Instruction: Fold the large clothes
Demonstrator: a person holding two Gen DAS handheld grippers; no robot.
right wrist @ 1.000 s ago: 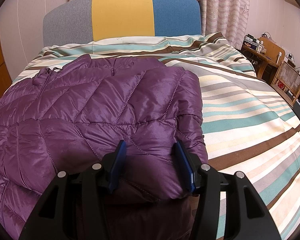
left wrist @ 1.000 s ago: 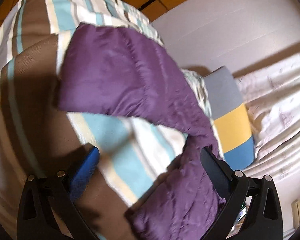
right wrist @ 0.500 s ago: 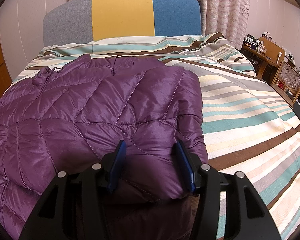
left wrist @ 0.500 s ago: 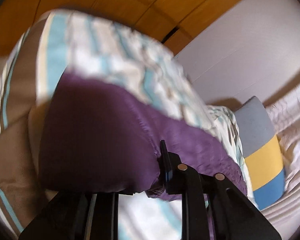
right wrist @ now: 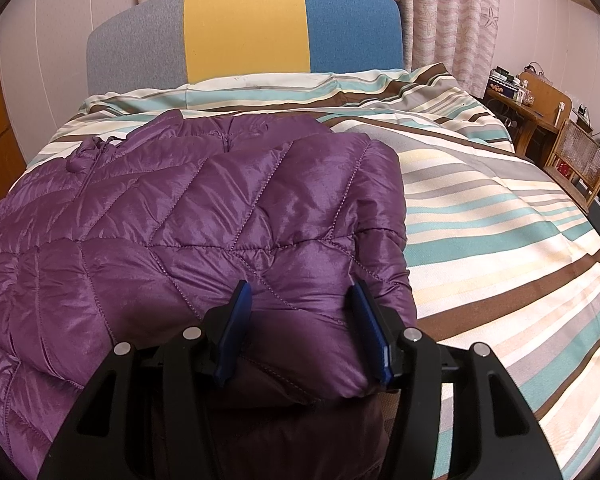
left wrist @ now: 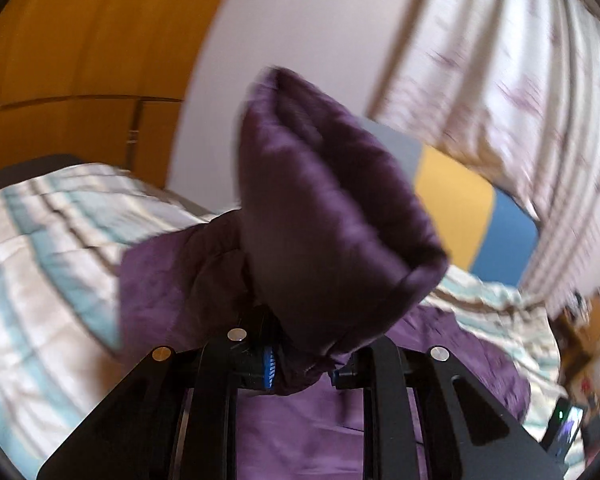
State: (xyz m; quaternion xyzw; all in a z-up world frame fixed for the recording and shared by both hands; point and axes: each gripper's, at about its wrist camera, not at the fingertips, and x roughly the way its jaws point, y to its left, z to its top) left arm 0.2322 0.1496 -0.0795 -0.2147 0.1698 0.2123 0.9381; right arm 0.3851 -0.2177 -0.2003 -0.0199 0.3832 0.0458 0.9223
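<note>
On the bed [right wrist: 500, 208], atop one striped duvet, lies one purple quilted jacket [right wrist: 204, 216], spread across the left half before one headboard [right wrist: 244, 28] of three panels, grey, yellow and blue. One right gripper [right wrist: 302, 328], two blue-padded fingers [right wrist: 236, 332] about half apart, straddles the jacket's folded near edge, though a firm pinch cannot be confirmed. One left gripper [left wrist: 300, 364], fingers nearly together, clamps one jacket sleeve [left wrist: 332, 216] raised above the bed, view blurred; one wooden desk [right wrist: 528, 100] and one chair [right wrist: 580, 160] stand at right.
</note>
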